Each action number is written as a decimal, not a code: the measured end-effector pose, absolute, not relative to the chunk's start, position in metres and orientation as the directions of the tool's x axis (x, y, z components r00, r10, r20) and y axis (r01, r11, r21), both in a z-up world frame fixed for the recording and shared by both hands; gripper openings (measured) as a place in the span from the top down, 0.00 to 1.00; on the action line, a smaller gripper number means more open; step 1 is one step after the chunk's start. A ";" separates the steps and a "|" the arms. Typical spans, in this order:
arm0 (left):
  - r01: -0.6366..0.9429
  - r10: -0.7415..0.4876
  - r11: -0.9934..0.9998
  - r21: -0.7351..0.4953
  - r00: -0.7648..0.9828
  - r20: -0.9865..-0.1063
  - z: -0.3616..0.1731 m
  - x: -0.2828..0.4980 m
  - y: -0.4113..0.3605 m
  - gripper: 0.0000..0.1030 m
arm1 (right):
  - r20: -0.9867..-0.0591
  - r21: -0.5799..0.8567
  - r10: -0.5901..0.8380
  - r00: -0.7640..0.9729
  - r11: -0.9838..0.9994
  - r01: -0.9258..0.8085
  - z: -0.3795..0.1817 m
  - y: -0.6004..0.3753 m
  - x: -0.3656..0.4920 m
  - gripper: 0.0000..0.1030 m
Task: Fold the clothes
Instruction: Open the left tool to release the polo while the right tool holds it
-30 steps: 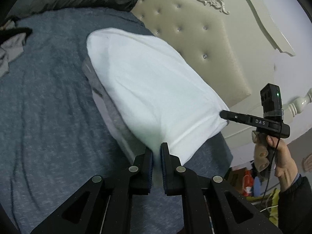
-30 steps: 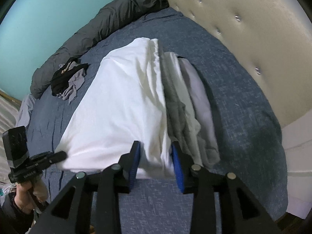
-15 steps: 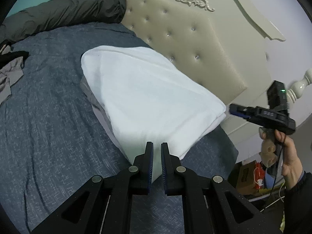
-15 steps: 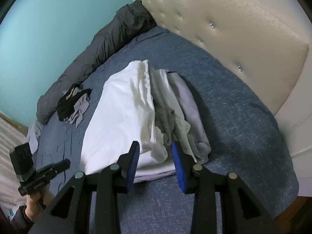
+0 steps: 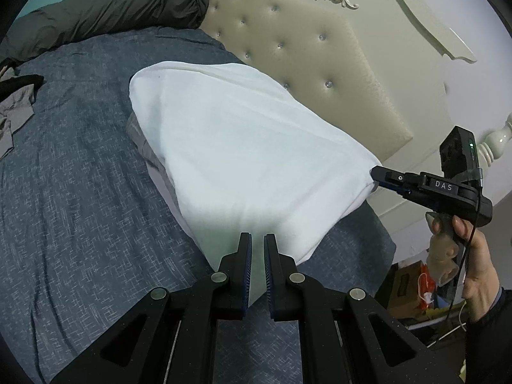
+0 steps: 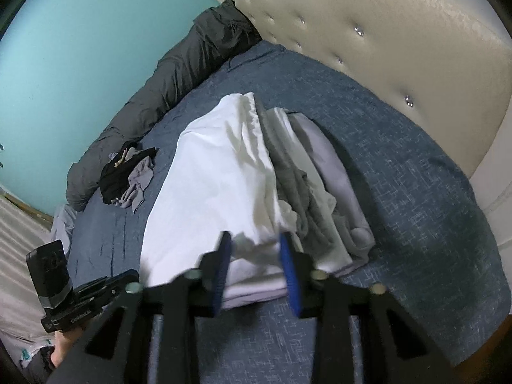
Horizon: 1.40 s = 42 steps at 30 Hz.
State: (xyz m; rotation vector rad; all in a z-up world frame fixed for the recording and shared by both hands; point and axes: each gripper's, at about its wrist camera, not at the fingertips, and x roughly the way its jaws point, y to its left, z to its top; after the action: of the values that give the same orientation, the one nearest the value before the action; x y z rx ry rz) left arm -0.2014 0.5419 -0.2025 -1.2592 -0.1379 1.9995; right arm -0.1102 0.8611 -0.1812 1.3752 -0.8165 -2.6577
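White cloth [image 5: 243, 147]: a big folded piece that lies on top of a pile of clothes [image 6: 320, 198] on the blue bed [image 5: 70, 198], near the soft headboard [image 5: 307, 64].
How it feels: I think it is soft, light and floppy. It will bend and sag when lifted, and it will not break.
Where to hold it: the corners and the near edge look best, one corner for each claw, so it stays flat.
Left claw [image 5: 257, 246]: its two fingers are almost closed, with only a thin gap. The near edge of the white cloth sits right at the tips. I cannot tell if the cloth is pinched.
Right claw [image 6: 256, 265]: its fingers are wide apart in its own view. The front corner of the white cloth lies between them, not squeezed. In the left view its tip touches the cloth's far corner.
Pile under it: grey and pale clothes stick out on the side by the headboard.
Other clothes [image 6: 128, 176]: a small dark and grey heap lies well apart, near the long dark quilt [image 6: 179, 64].
How far along: the white cloth looks folded flat; it may get one more fold or just be left.
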 end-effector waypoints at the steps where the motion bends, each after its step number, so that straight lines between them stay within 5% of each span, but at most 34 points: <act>1: -0.537 0.644 -0.709 -0.457 -0.230 -0.729 -0.203 -0.202 0.542 0.92 | -0.742 0.469 -0.262 -0.617 -0.861 -0.198 -0.180 0.862 -0.109 0.86; 5: -0.537 0.644 -0.710 -0.455 -0.235 -0.728 -0.203 -0.204 0.540 0.92 | -0.734 0.460 -0.251 -0.631 -0.867 -0.190 -0.176 0.863 -0.104 0.95; 23: -0.538 0.638 -0.717 -0.442 -0.252 -0.728 -0.205 -0.222 0.542 0.92 | -0.755 0.435 -0.204 -0.623 -0.867 -0.243 -0.180 0.870 -0.092 0.93; 25: -0.539 0.639 -0.717 -0.441 -0.257 -0.725 -0.205 -0.225 0.541 0.92 | -0.753 0.416 -0.187 -0.631 -0.878 -0.236 -0.169 0.872 -0.098 0.88; 28: -0.538 0.640 -0.719 -0.440 -0.264 -0.722 -0.207 -0.230 0.539 0.92 | -0.745 0.399 -0.171 -0.645 -0.889 -0.226 -0.153 0.874 -0.111 0.64; 42: -0.519 0.625 -0.745 -0.419 -0.321 -0.712 -0.225 -0.254 0.526 0.92 | -0.838 0.199 -0.125 -0.531 -0.976 -0.084 -0.147 0.842 -0.267 0.64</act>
State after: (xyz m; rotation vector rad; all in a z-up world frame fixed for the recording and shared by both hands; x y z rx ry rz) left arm -0.2536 0.5257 -0.2248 -1.1993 -0.1470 2.0975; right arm -0.2673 0.8420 -0.1472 1.5097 -0.3367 -2.7077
